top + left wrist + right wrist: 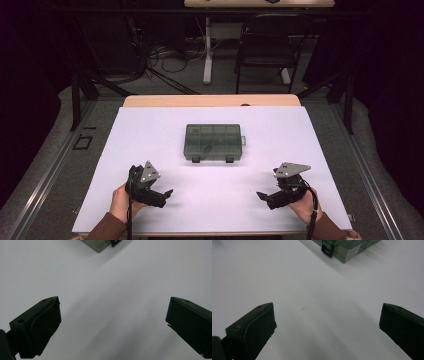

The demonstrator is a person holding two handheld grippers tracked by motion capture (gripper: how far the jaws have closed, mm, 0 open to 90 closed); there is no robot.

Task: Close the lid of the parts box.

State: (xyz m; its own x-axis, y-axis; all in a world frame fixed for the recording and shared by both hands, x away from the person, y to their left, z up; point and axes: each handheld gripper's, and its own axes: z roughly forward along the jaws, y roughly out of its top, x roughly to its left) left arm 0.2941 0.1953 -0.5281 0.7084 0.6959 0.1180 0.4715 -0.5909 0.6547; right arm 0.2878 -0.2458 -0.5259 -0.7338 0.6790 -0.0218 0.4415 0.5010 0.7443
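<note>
A smoky translucent compartment box (214, 142) lies shut in the middle of the white table mat (150, 130), its two black latches facing me. My left gripper (166, 195) rests near the front left of the mat, open, with nothing between its jaws. A corner of the box (98, 244) shows at the top of the left gripper view. My right gripper (263, 198) sits at the front right, also open and empty. The right gripper view shows the box's corner (348, 247) and one latch (327, 248) at its top edge.
Beyond the table stand a black chair (270, 47) and a white table leg (207, 50) with cables on the floor. Metal rails run along both sides of the table. Bare mat lies between the grippers and the box.
</note>
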